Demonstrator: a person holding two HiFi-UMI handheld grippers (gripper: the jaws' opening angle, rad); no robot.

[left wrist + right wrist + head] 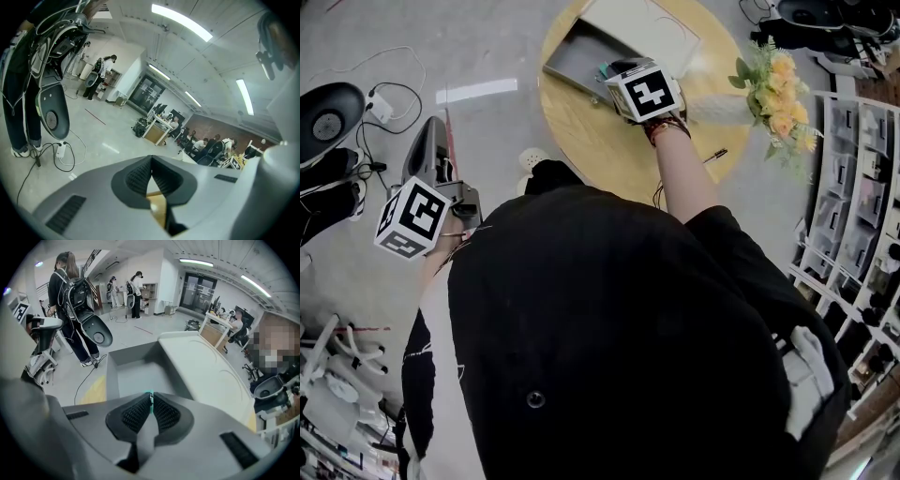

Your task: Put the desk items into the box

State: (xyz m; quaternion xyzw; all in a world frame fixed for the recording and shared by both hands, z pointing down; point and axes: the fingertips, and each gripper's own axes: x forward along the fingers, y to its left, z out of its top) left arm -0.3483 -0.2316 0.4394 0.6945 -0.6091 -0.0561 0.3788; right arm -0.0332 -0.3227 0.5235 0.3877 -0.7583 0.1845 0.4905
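The right gripper [151, 399] pinches a thin teal item [150, 393], kind unclear, over the box [136, 378]. Let go crooked, it could catch the near rim. The left gripper [151, 160] is clenched and empty.

The box [574, 58] is a shallow grey tray, open, with its bare floor showing. Its white lid [642, 28] lies flat, right against one long side. A small teal item [149, 393], only a sliver of it visible, is pinched at the jaw tips of the right gripper [150, 398], just over the box's near wall. A slim dark pen-like thing [715, 155] lies well apart from the box.
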